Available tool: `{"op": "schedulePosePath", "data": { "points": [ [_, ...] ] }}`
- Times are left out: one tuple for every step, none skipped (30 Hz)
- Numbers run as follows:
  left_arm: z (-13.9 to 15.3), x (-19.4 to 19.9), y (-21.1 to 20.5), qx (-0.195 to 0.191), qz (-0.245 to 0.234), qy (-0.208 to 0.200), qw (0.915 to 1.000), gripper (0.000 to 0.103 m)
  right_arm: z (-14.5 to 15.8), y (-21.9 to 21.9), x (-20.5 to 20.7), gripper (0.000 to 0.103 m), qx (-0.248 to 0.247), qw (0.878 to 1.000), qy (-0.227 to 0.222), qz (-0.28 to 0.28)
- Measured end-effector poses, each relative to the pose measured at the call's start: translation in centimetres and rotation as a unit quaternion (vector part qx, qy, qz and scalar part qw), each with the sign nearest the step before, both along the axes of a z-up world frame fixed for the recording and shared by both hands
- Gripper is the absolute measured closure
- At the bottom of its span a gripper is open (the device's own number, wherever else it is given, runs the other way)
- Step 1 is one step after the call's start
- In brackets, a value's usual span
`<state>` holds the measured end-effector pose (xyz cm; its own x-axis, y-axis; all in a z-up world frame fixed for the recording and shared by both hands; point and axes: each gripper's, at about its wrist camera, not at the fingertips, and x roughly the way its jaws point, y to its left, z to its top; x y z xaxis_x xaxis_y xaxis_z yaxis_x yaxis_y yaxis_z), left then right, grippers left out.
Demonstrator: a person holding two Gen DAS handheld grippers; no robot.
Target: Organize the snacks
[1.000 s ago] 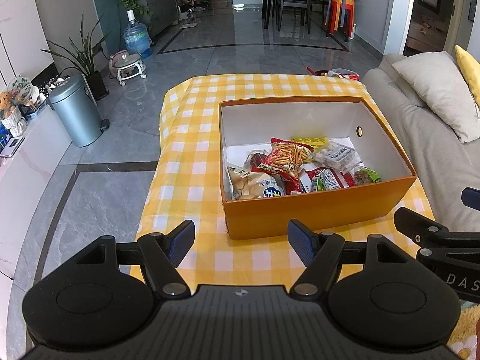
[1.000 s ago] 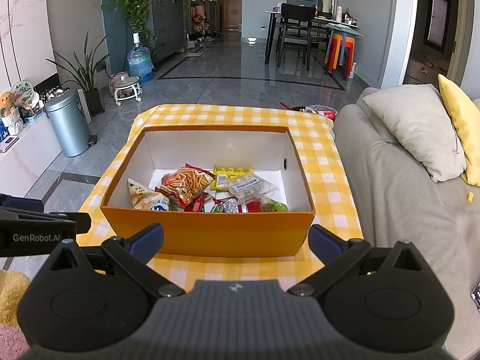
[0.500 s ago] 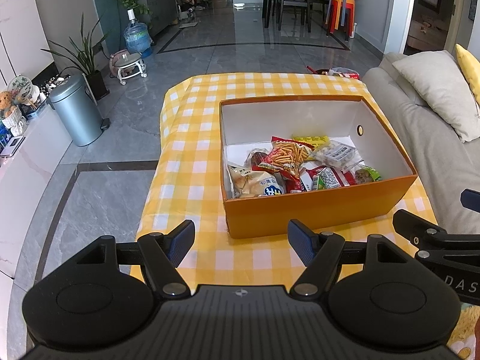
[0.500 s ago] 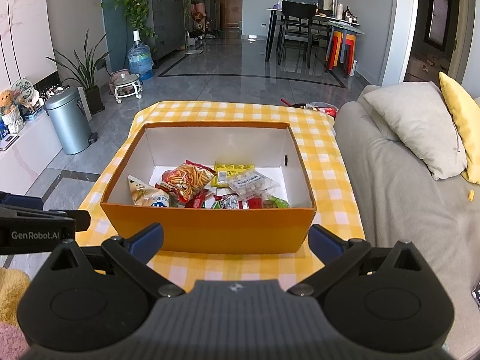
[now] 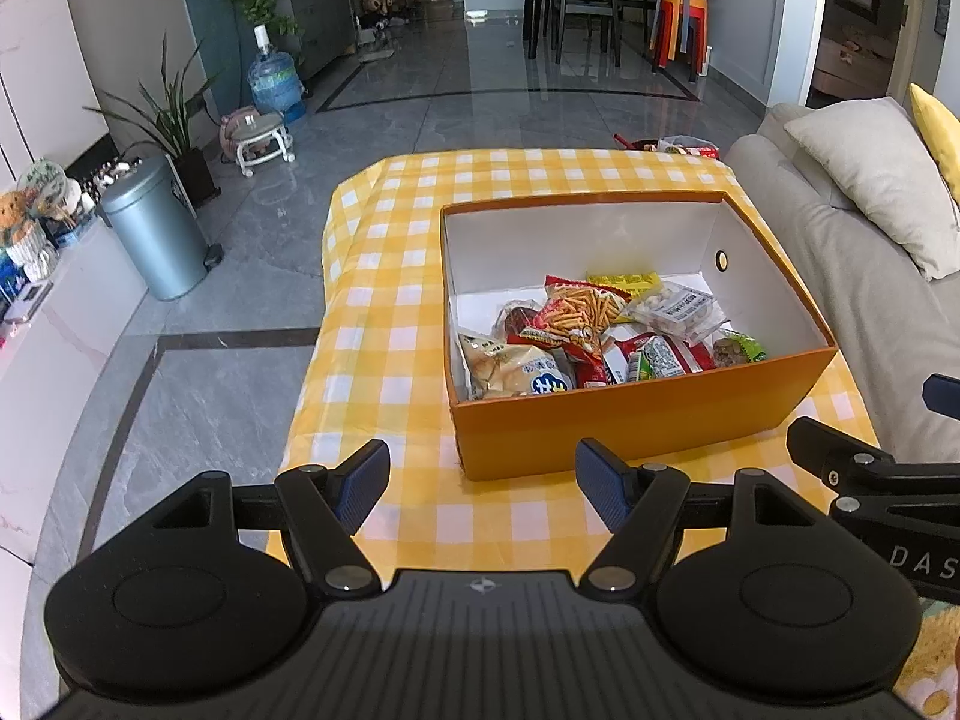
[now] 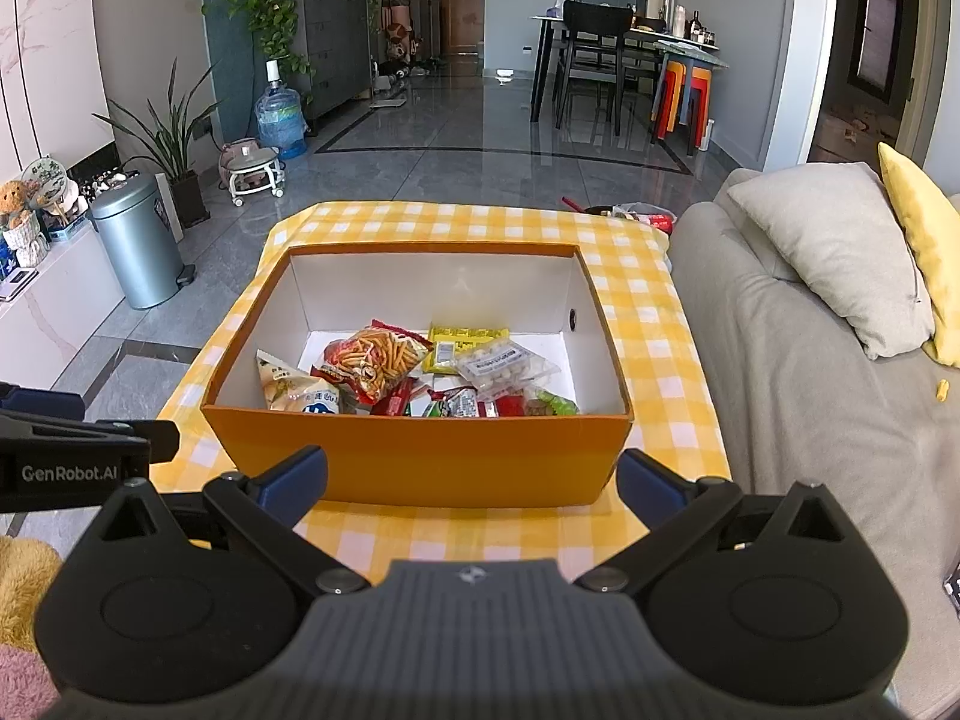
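1. Hardly anything has shifted over the last second: both views have crept slightly, the box sits a little lower in the right view, and the packets lie as they did.
2. I see the snacks heaped in the near half of an orange cardboard box with white inner walls (image 5: 636,420), which stands on the yellow-and-white checked worktop (image 5: 384,360).
3. Among them: a red crinkly bag of stick snacks (image 5: 579,315) on top, a pale soft bread packet (image 5: 516,369) at the near left corner, a clear packet of white sweets (image 5: 675,307), and a flat yellow packet (image 5: 624,283) behind.
4. My left claw (image 5: 483,483) hangs with its jaws spread and nothing between them, short of the box's near wall; my right claw (image 6: 471,480) is likewise parted wide and empty.
5. I judge these packets light, soft and crushable, with slippery film. A pinch on a sealed end seam would hold better than one across the puffed middle.
6. With the snacks boxed and both claws empty, this fits either sorting nearly finished or packets about to be taken out; I cannot tell which.
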<state>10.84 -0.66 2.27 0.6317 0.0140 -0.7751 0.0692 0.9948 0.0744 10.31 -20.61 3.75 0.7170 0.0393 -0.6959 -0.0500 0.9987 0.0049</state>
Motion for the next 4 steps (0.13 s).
{"op": "schedulePosePath", "data": {
  "points": [
    [0.03, -0.04, -0.02, 0.001, -0.001, -0.001, 1.0000, 0.020, -0.03, 0.01, 0.03, 0.004, 0.000, 1.000, 0.001, 0.000],
    [0.08, -0.07, 0.04, 0.000, -0.002, -0.001, 1.0000, 0.020, -0.07, 0.00, 0.03, 0.004, 0.001, 1.000, 0.002, -0.001],
    [0.13, -0.10, 0.09, -0.002, -0.002, -0.002, 1.0000, 0.020, -0.11, -0.05, 0.02, 0.004, 0.001, 1.000, 0.003, -0.001],
    [0.16, -0.11, 0.16, -0.003, -0.002, -0.001, 1.0000, 0.020, -0.14, -0.01, 0.01, 0.004, 0.002, 1.000, 0.005, -0.002]
  ]
}}
